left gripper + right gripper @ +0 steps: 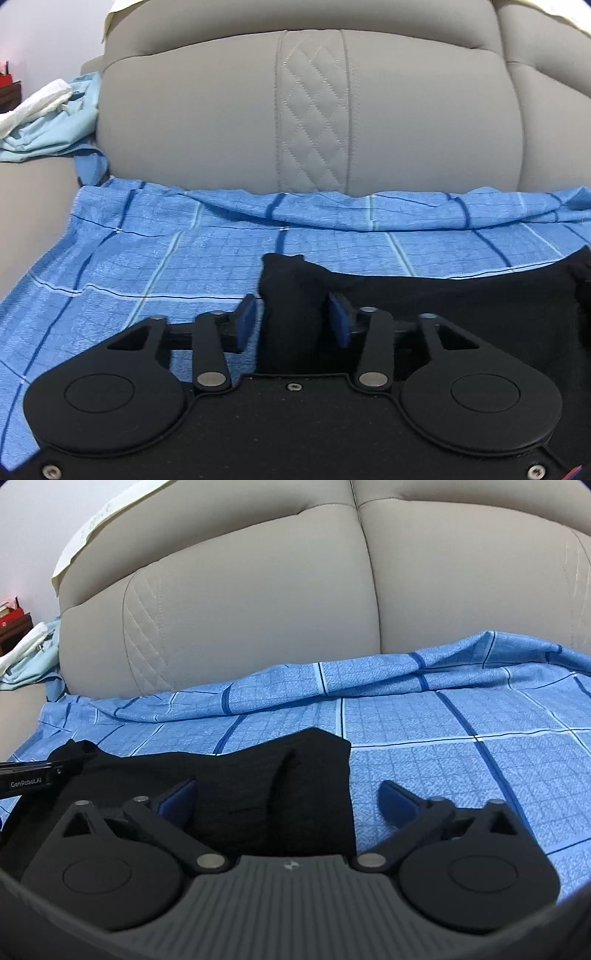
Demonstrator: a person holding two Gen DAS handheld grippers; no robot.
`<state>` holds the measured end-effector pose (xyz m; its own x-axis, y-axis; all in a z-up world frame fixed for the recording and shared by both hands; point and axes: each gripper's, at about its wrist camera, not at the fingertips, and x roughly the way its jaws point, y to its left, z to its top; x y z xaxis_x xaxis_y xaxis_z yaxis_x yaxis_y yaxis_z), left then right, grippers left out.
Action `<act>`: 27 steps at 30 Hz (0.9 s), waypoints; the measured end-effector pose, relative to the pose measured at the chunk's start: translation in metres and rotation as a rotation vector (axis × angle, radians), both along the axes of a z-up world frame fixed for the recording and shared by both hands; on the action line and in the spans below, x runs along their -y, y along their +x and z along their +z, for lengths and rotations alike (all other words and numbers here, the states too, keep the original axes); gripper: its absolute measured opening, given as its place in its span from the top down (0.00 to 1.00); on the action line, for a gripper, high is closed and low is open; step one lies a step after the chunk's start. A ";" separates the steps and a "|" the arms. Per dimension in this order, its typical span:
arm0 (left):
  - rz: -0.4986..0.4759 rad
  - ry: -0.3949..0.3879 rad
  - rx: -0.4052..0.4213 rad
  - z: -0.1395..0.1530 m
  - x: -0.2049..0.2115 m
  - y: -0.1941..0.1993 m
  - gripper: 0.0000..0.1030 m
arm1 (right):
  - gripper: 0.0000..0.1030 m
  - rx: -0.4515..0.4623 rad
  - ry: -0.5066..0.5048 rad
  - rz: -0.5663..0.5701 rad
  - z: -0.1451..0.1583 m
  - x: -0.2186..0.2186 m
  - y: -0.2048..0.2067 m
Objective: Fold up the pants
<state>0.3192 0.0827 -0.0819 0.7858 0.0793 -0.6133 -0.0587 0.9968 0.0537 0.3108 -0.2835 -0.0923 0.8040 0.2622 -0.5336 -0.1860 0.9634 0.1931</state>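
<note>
Both tongs apart: left tongs (293, 321) half-spread, right tongs (288, 797) wide, straddling black pants (310, 775), pads clear.

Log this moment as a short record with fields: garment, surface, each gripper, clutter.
garment: black pants lying on the sheet, a bunched corner standing up
surface: blue checked sheet spread before the beige sofa backrest
left gripper: partly open, fingers either side of the raised corner, not pressing it
right gripper: wide open over the pants' right edge
clutter: light blue and white clothes at far left
</note>
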 end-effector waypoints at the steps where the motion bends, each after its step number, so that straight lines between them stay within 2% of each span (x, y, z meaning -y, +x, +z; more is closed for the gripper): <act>1: 0.020 0.007 -0.008 0.000 -0.001 0.000 0.39 | 0.00 0.001 -0.013 -0.003 0.001 -0.001 0.000; 2: 0.036 0.011 -0.019 0.002 -0.003 0.002 0.25 | 0.00 0.003 -0.027 -0.005 0.001 -0.002 -0.001; 4: 0.061 0.007 -0.064 0.006 -0.008 0.001 0.11 | 0.00 0.018 -0.068 -0.015 0.007 -0.007 -0.006; 6: 0.045 -0.005 -0.090 0.011 -0.012 -0.006 0.10 | 0.00 0.059 -0.126 -0.012 0.015 -0.013 -0.018; 11: 0.024 0.047 -0.050 0.028 -0.009 -0.043 0.07 | 0.00 0.159 -0.253 -0.063 0.036 -0.019 -0.051; 16: -0.039 0.003 -0.026 0.043 0.000 -0.086 0.03 | 0.00 0.193 -0.195 -0.057 0.048 -0.014 -0.090; 20: -0.069 -0.015 0.016 0.044 0.015 -0.123 0.01 | 0.00 0.208 -0.183 -0.044 0.042 -0.020 -0.124; 27: -0.083 0.074 -0.022 0.015 0.029 -0.161 0.01 | 0.00 0.157 -0.226 -0.018 0.018 -0.044 -0.148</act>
<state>0.1585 0.0541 -0.0672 0.7778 0.0603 -0.6256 0.0256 0.9915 0.1274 0.1623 -0.2399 -0.0742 0.8851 0.1355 -0.4453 -0.1790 0.9822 -0.0569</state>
